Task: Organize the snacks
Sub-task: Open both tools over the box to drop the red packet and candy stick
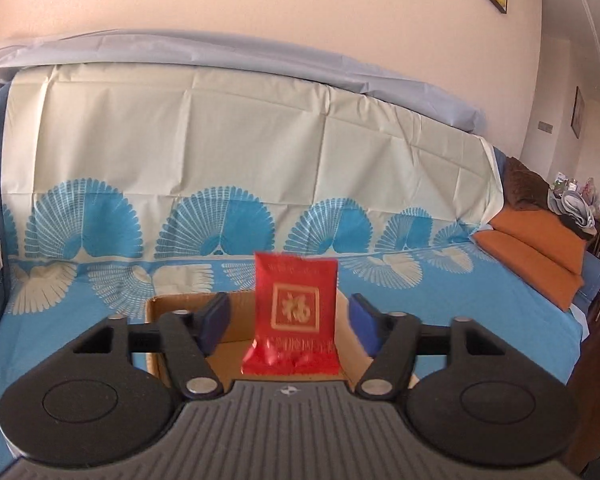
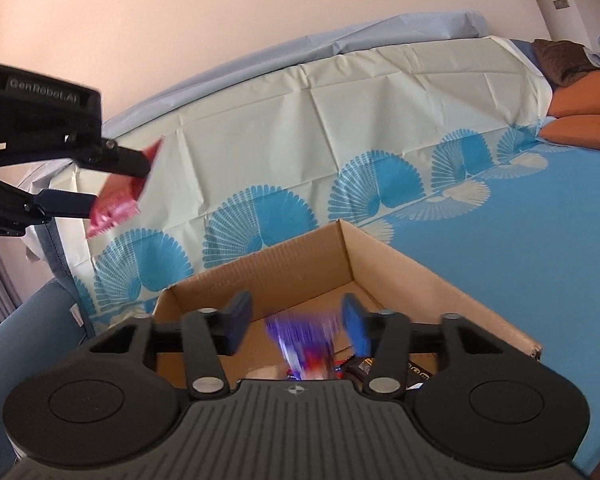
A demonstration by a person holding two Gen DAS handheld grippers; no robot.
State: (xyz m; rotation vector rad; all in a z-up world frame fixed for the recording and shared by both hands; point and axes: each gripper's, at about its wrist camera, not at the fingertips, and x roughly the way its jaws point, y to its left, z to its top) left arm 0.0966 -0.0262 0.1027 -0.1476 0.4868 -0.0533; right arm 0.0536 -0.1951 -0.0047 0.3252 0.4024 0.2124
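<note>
Your L gripper (image 1: 288, 322): jaws spread, red packet (image 1: 294, 316) loose between them, over cardboard box (image 2: 384, 264). R gripper (image 2: 296, 324): jaws spread, blurred purple packet (image 2: 300, 340) between, untouched.

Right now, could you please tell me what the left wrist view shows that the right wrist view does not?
Only the left wrist view shows the gold-printed face of the red foil snack packet between the open left gripper pads, neither touching it.

Only the right wrist view shows a blurred purple wrapped snack between the open right gripper pads, and dark packets on the box floor.

Both show the open brown cardboard box on the blue fan-patterned cloth.
</note>
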